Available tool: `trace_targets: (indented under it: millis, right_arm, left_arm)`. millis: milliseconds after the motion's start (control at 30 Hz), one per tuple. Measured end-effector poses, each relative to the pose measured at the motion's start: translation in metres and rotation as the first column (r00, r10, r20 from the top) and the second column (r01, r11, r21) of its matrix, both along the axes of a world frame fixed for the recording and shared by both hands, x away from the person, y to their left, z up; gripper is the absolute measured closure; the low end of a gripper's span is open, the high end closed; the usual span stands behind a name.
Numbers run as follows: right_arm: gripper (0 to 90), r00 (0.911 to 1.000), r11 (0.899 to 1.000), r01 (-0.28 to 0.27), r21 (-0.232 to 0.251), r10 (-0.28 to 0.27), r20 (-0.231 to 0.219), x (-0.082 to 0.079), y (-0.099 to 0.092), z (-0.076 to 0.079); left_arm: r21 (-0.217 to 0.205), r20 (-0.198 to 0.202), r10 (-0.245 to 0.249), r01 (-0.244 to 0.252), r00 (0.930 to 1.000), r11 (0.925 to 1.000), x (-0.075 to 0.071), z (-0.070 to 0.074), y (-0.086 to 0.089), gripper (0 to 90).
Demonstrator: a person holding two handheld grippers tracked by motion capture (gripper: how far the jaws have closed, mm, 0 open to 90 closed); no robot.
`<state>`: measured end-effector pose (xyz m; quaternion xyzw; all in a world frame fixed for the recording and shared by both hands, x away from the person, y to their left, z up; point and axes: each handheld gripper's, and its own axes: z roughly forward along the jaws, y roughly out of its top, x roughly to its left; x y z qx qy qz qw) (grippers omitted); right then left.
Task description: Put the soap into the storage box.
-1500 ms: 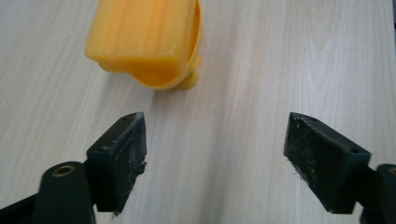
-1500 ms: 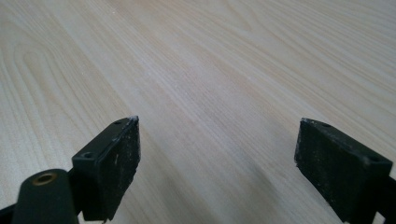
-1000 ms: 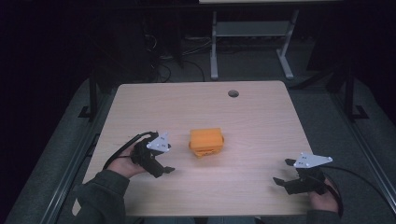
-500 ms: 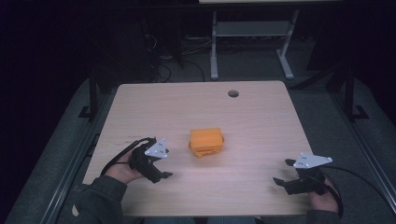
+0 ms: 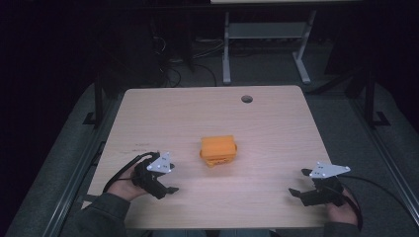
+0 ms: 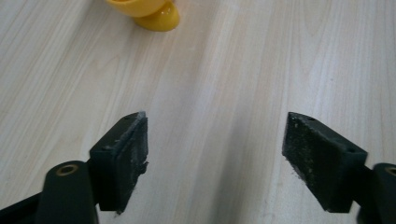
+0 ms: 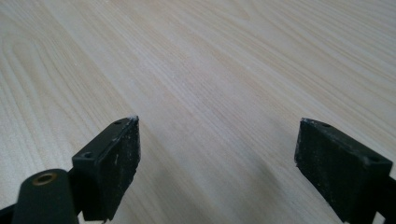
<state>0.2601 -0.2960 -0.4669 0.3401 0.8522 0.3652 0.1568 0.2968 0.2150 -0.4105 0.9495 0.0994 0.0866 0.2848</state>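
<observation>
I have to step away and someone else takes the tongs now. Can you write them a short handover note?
Left tongs: open, holding nothing, low over the table near its front left, aimed toward the orange object.
Right tongs: open, holding nothing, near the front right, bare wood ahead.
Orange object: mid-table, apart from both tongs.
Done: nothing gripped so far.
Left: probably bring the left tongs forward to the orange object and close on it.

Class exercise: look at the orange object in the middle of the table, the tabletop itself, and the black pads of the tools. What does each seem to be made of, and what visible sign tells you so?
Orange object: probably plastic, glossy; its rounded edge shows a bright highlight in the left gripper view.
Tabletop: pale wood or wood-look laminate, matt, with straight grain lines.
Pads of the left tool: black, dull, likely rubber or foam; scuffed and dusty.
</observation>
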Motion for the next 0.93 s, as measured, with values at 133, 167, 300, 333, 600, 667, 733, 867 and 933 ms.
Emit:
trace_targets:
  millis: [133,167,300,333,600,667,733,867,933]
  right_arm:
    - [13.7,1.0000,1.000,0.001,-0.002,-0.001,-0.004,0.000,0.001,-0.001]
    - [13.7,1.0000,1.000,0.001,0.000,-0.001,-0.005,0.000,0.001,-0.001]
    - [13.7,0.9999,1.000,0.005,-0.001,-0.005,-0.011,0.000,0.001,-0.001]
    - [13.7,0.9999,1.000,0.004,-0.002,-0.004,-0.011,0.000,0.001,-0.001]
    - [13.7,0.9999,1.000,0.000,-0.010,-0.001,-0.016,0.000,0.004,-0.003]
    - [13.7,0.9999,1.000,-0.004,-0.010,0.004,-0.015,0.001,0.005,-0.003]
    - [13.7,0.9998,1.000,-0.011,-0.012,0.011,-0.019,0.001,0.006,-0.003]
    - [13.7,0.9993,1.000,-0.025,-0.018,0.024,-0.028,0.002,0.009,-0.005]
    - [13.7,0.9993,0.999,-0.031,-0.022,0.030,-0.024,0.002,0.010,-0.005]
  left_arm:
    - [-0.011,0.002,0.004,-0.004,1.0000,0.9999,-0.004,-0.002,0.003,20.9]
    - [-0.012,0.003,0.003,-0.003,1.0000,0.9999,-0.004,-0.003,0.003,20.9]
    - [-0.030,-0.008,0.019,-0.019,0.9998,0.9994,-0.007,-0.008,0.007,21.8]
    - [-0.023,0.000,0.011,-0.011,0.9999,0.9997,-0.007,-0.008,0.009,21.7]
    - [-0.073,0.009,0.062,-0.061,0.9980,0.9955,-0.015,-0.018,0.018,20.9]
    - [-0.093,0.000,0.080,-0.080,0.9968,0.9924,-0.019,-0.023,0.020,20.7]
    - [-0.070,0.003,0.082,-0.081,0.9967,0.9942,-0.020,-0.027,0.021,19.2]
    - [-0.079,-0.001,0.100,-0.100,0.9950,0.9919,-0.019,-0.029,0.020,18.1]
    - [-0.070,0.003,0.096,-0.096,0.9953,0.9929,-0.019,-0.029,0.021,18.1]
